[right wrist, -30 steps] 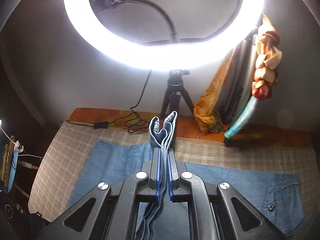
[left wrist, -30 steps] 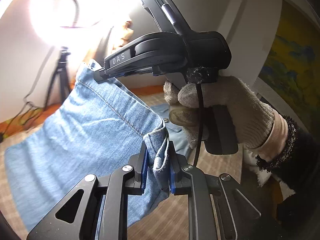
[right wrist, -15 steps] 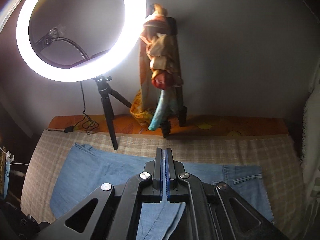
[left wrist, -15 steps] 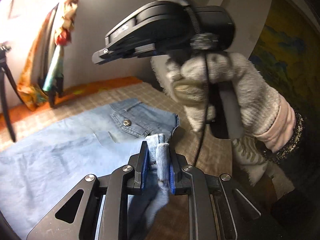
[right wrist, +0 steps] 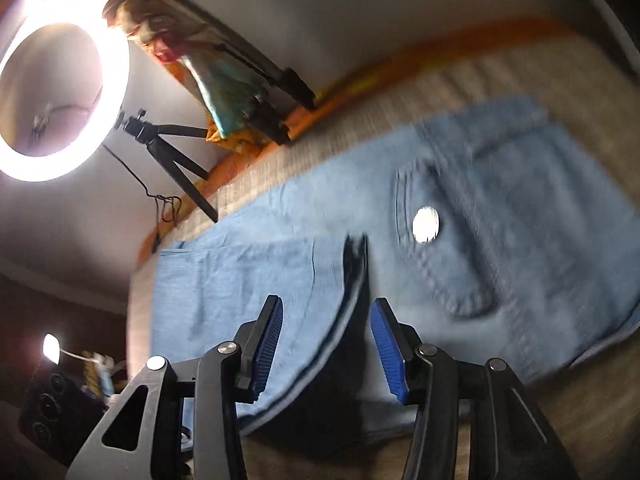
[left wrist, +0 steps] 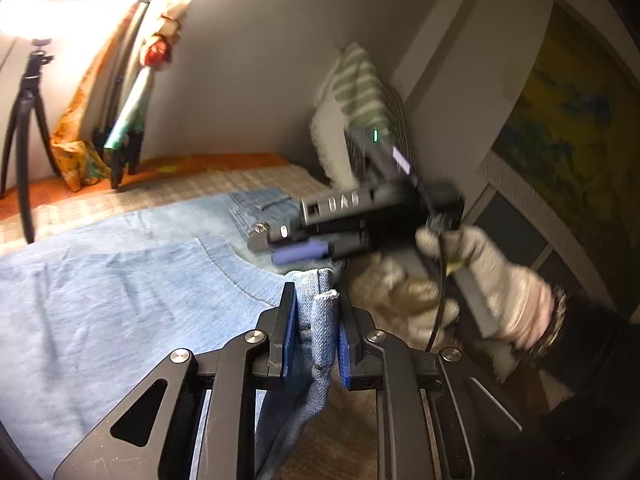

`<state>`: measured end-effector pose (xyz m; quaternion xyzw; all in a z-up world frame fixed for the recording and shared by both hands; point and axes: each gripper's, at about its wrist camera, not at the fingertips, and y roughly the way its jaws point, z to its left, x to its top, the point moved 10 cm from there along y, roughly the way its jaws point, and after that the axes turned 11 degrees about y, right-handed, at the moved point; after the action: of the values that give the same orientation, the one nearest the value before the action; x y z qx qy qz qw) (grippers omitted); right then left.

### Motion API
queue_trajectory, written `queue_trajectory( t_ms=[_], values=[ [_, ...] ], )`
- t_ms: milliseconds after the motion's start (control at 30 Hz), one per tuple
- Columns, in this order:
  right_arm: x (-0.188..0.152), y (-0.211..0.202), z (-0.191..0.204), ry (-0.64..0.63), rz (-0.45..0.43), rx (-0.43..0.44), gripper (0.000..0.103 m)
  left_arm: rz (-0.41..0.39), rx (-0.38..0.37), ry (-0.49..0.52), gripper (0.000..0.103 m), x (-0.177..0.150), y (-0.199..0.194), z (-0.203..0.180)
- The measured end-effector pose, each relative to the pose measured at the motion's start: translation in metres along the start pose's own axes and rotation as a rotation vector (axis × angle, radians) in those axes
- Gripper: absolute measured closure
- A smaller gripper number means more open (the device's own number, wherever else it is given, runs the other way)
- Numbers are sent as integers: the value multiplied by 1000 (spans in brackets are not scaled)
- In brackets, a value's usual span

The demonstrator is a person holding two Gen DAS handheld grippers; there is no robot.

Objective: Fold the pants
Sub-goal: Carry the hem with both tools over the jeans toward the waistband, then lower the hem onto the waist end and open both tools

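Light blue denim pants [left wrist: 120,292] lie flat on a checked bed cover, folded lengthwise, waistband and metal button [right wrist: 426,219] to the right. My left gripper [left wrist: 314,320] is shut on a bunched hem of the pants [left wrist: 322,320] just above the cloth. My right gripper [right wrist: 326,320] is open and empty, its blue pads [right wrist: 384,344] spread over a fold edge of the pants [right wrist: 352,280]. In the left wrist view the right gripper [left wrist: 296,248] hovers over the waistband, held by a gloved hand [left wrist: 500,280].
A ring light on a black tripod [right wrist: 160,140] stands at the back of the bed, beside draped colourful cloth [left wrist: 132,92]. A striped towel [left wrist: 360,96] hangs at the right wall. A phone [right wrist: 52,412] lies at the left bed edge.
My right gripper has let go of the pants and opened, dropping low over the waistband. My left gripper has carried its hem down toward the waistband.
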<state>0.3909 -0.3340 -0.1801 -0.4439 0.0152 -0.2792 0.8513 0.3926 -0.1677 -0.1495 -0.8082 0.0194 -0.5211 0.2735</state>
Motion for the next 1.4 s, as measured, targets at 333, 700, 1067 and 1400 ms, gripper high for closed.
queue_trajectory(
  t_ms=[333, 700, 1067, 1400],
  values=[
    [-1, 37, 14, 89, 24, 126, 58, 23, 12, 40, 88, 7, 24, -39],
    [31, -4, 82, -347, -195, -117, 99, 20, -44, 70, 88, 21, 59, -60],
    [102, -45, 62, -499, -269, -325, 99, -34, -118, 25, 88, 63, 129, -68],
    [127, -29, 2, -477, -233, -374, 99, 25, -114, 15, 88, 48, 195, -78]
  ],
)
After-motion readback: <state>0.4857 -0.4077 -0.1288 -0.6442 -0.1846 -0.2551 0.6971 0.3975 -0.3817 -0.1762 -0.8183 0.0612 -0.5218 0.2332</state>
